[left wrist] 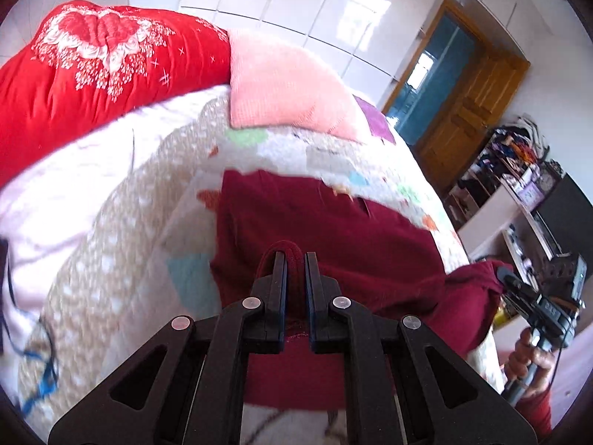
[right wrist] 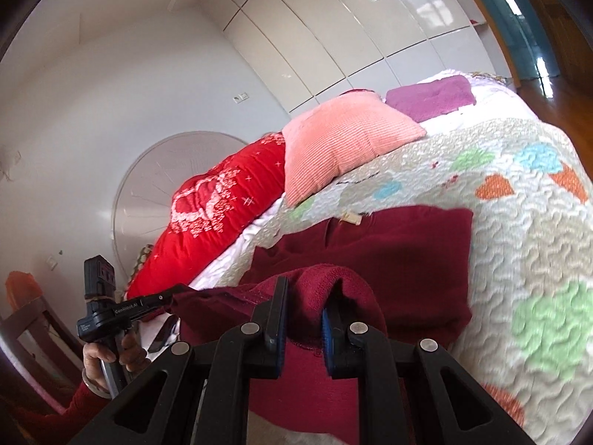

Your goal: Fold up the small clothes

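A dark red knit garment (left wrist: 333, 230) lies spread on the quilted bed; it also shows in the right wrist view (right wrist: 389, 252). My left gripper (left wrist: 295, 259) is shut on a fold of its near edge. My right gripper (right wrist: 307, 296) is shut on a thick bunch of the same near edge, lifted off the quilt. The right gripper also shows at the right of the left wrist view (left wrist: 504, 274), holding the cloth. The left gripper also shows at the left of the right wrist view (right wrist: 174, 293).
A patchwork quilt (right wrist: 519, 222) covers the bed. A pink cushion (right wrist: 341, 141), a red flowered duvet (left wrist: 92, 66) and a purple cloth (right wrist: 430, 96) lie at the far side. Cluttered shelves (left wrist: 511, 170) and a wooden door (left wrist: 467, 111) stand to the right.
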Motion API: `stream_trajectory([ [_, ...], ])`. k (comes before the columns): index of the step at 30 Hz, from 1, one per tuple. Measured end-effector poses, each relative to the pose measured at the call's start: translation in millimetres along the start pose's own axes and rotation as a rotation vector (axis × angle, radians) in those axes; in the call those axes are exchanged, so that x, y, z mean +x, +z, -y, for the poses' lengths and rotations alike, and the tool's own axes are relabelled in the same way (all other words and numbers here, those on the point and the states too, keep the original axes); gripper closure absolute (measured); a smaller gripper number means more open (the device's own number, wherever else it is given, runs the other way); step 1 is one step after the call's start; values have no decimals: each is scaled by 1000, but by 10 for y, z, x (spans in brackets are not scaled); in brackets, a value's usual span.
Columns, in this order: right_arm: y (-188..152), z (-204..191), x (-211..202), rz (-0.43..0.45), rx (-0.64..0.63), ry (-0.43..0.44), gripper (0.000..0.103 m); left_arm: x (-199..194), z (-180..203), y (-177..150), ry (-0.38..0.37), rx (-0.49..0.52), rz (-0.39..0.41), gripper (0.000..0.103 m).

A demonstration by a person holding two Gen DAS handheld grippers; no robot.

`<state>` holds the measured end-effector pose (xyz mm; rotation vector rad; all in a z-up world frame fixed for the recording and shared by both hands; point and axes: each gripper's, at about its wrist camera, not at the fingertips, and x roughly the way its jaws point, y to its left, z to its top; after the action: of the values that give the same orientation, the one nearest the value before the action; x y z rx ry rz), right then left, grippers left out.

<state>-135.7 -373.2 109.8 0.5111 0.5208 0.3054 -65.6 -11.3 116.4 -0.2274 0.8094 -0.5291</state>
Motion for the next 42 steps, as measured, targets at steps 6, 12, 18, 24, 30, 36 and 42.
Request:
stream_trajectory([
  [6, 289, 157, 266, 7, 16, -26, 89, 368, -49, 288, 29, -10, 10, 97],
  [12, 563, 380, 598, -1, 29, -72, 89, 713, -58, 603, 67, -15, -5, 97],
  [18, 670, 702, 928, -21, 102, -141, 89, 1108, -55, 797, 100, -19, -28, 97],
  [24, 714, 987, 1264, -50, 183, -179, 80, 1547, -185, 895, 125, -77, -114, 95],
  [30, 923, 1036, 885, 68, 248, -129, 50, 1407, -169, 936, 96, -22, -89, 42],
  [36, 862, 681, 926, -63, 26, -218, 53, 1244, -91, 935, 47, -9, -57, 34],
  [42, 744, 775, 1382, -190, -68, -443, 78, 1594, -41, 800, 125, 12, -141, 34],
])
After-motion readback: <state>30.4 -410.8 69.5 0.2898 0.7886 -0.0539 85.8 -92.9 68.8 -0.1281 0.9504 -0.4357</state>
